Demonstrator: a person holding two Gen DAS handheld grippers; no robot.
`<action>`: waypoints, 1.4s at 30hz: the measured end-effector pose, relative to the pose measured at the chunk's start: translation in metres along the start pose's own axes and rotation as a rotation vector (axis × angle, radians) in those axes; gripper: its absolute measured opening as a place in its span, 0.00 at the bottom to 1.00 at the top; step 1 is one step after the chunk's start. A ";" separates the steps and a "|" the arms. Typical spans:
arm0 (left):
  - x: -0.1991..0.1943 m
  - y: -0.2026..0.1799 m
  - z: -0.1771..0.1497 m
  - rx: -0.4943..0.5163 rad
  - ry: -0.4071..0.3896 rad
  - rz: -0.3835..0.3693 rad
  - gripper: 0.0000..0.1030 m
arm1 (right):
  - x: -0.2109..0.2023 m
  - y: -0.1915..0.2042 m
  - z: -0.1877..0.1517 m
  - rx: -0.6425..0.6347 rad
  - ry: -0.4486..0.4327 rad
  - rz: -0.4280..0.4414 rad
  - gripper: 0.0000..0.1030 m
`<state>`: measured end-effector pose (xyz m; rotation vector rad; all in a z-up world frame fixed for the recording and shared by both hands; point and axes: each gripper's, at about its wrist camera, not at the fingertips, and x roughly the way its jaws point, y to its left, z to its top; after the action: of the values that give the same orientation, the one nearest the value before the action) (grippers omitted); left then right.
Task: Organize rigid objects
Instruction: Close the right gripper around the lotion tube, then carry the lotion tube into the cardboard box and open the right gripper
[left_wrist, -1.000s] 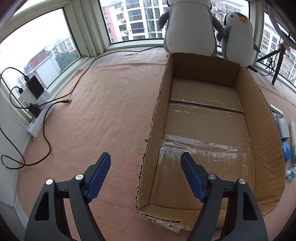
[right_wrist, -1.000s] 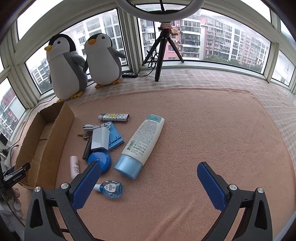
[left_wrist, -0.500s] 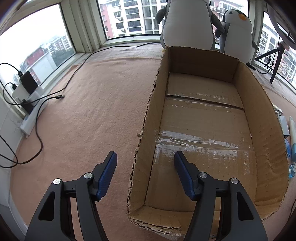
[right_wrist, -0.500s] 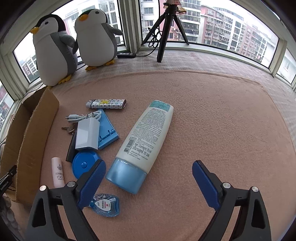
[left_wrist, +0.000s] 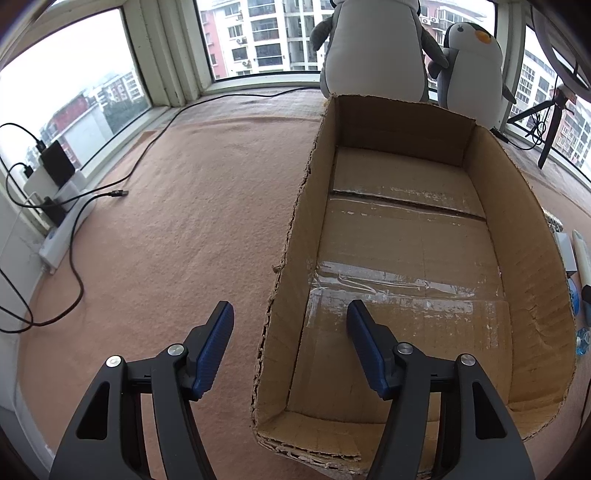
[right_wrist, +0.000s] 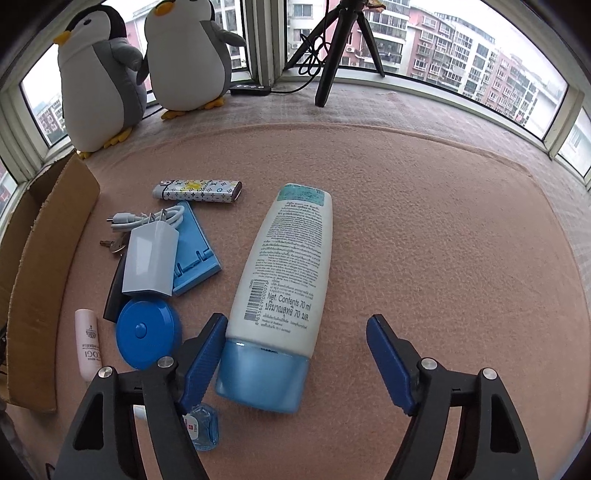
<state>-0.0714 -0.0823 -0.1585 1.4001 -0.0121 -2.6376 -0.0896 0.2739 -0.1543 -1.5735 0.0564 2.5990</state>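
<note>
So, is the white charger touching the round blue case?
Touching. In the right wrist view, the white charger has its lower edge lying over the rim of the round blue case, with no gap.

Two plush penguins (right_wrist: 99, 77) stand by the windows ahead of me, the taller one (left_wrist: 373, 48) on the left and the smaller one (right_wrist: 188, 55) beside it, touching at the flippers. A black tripod (right_wrist: 332, 48) stands on the sill to their right, with a cable looped around its legs and a flat black box (right_wrist: 251, 90) just beside its foot. Pink carpet (left_wrist: 192, 229) covers the floor. Off to my left, a white power strip (left_wrist: 66, 229) lies along the wall with a black adapter (left_wrist: 57, 166) plugged in above it, and a black cable (left_wrist: 122, 192) trails loose across the carpet. Apartment blocks (right_wrist: 461, 59) fill the view outside.
</note>
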 end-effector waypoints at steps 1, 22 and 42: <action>0.000 0.000 0.000 -0.001 -0.001 0.000 0.61 | 0.001 -0.003 0.000 0.002 0.001 0.005 0.71; 0.000 -0.001 0.000 -0.004 -0.012 0.005 0.61 | 0.007 -0.001 0.003 -0.085 -0.077 0.043 0.42; 0.000 -0.002 0.000 -0.003 -0.016 0.008 0.61 | -0.030 0.004 0.005 -0.095 -0.173 0.045 0.42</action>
<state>-0.0718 -0.0807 -0.1584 1.3750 -0.0163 -2.6413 -0.0808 0.2680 -0.1251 -1.3825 -0.0470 2.8009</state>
